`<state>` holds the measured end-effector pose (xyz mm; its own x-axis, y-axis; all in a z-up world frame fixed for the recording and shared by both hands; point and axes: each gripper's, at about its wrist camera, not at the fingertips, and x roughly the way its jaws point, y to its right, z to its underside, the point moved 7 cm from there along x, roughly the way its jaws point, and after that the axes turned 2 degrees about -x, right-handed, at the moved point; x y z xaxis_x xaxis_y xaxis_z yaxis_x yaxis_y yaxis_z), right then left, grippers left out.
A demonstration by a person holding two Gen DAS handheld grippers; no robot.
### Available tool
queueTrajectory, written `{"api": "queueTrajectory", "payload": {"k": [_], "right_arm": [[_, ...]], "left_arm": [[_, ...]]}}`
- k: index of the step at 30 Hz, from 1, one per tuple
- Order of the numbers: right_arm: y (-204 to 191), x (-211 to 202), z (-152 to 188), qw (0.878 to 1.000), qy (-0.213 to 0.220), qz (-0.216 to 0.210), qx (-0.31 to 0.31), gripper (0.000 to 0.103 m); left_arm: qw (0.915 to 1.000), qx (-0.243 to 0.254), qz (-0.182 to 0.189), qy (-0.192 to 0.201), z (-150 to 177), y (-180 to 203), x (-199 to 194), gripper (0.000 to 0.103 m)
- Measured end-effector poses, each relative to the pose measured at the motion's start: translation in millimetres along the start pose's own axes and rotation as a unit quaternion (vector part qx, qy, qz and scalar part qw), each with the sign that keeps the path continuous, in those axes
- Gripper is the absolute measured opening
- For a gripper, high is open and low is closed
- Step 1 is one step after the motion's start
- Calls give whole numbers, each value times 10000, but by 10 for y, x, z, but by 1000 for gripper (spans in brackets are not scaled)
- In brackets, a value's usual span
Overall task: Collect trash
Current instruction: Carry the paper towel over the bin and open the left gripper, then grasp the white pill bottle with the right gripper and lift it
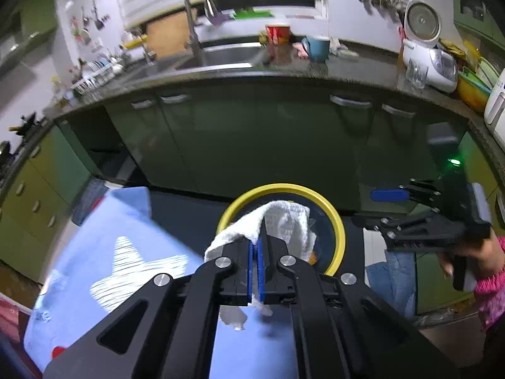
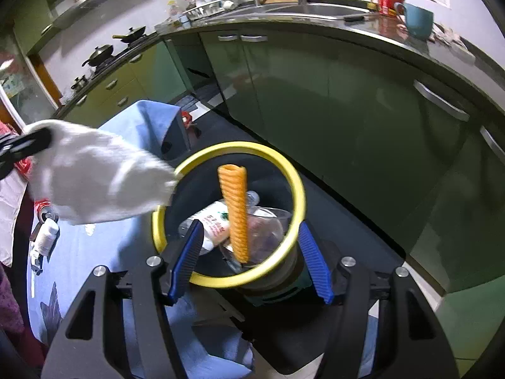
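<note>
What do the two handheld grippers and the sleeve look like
Both the left gripper and right gripper have black slotted frames with round silver pivot bolts and blue ribbed pads. A green light glows on the right one's body. The sleeve is pink knit.
</note>
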<state>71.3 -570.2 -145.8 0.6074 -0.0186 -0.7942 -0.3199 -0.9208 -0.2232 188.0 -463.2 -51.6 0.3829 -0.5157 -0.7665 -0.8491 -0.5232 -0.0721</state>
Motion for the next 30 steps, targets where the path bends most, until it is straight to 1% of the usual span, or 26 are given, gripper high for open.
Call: {"api": "queueTrajectory", "payload": {"k": [1,4,5,6,7,8,9,11,12,13,15,16,17,18,19,20,21,24,25,26,27,28,30], "right_arm": [[43,-7,12,10000,-2,22,32,60],[144,-41,31,9999,2,65,116,60],[172,-53,38,9999,3,91,136,60],[199,-60,42,9998,0,102,156,60],[211,-72,67,9998,-7,108,179,61],[217,-78,78,9998,-15,110,190,62],[226,-80,89,9997,-27,116,198,62],[226,-71,84,9997,-37,115,201,62],[220,-73,82,9997,-34,103,200,62],[211,-81,86,9998,-31,95,194,62],[184,-77,78,9998,-36,76,160,62],[166,-73,72,9999,-37,63,144,62],[141,-73,66,9999,-37,50,126,62],[113,-74,66,9999,-38,35,105,62],[89,-73,69,10000,-45,19,79,62],[71,-75,73,10000,-51,8,57,62],[39,-75,73,10000,-56,-2,27,62],[-47,-83,86,10000,-77,-6,-54,63],[-72,-84,90,9999,-93,3,-84,63],[-98,-84,88,9999,-114,7,-118,63],[-137,-87,84,9998,-124,6,-153,63],[-175,-85,87,9997,-136,2,-190,64],[-274,-74,92,9994,-175,-12,-295,64]], "left_arm": [[9999,-36,50,-81,-39,49,158,3],[9996,-146,17,-247,-81,113,589,4],[9994,-177,25,-286,-85,140,744,14],[9994,-135,68,-326,-72,184,893,21],[9992,-94,46,-380,-34,202,1013,43],[9989,-54,-63,-453,6,215,1139,62],[9987,-23,-114,-504,54,225,1222,66],[9971,46,-20,-762,225,266,1408,67],[9960,-29,53,-896,296,269,1455,67],[9955,-125,134,-931,340,257,1453,67],[9944,-356,336,-933,401,214,1354,67],[9940,-474,441,-886,413,181,1240,67],[9940,-571,522,-779,405,139,1092,69],[9943,-621,551,-675,407,85,961,71],[9951,-668,533,-490,385,24,764,74],[9959,-687,485,-320,375,-36,568,77],[9964,-691,445,-215,384,-86,434,78],[9969,-742,145,230,500,-275,-141,81],[9966,-757,49,305,555,-354,-291,86],[9961,-792,-57,379,655,-435,-443,89],[9956,-828,-132,422,729,-485,-540,89],[9942,-920,-241,498,874,-597,-705,89],[9901,-1198,-362,633,1169,-784,-971,94]]}}
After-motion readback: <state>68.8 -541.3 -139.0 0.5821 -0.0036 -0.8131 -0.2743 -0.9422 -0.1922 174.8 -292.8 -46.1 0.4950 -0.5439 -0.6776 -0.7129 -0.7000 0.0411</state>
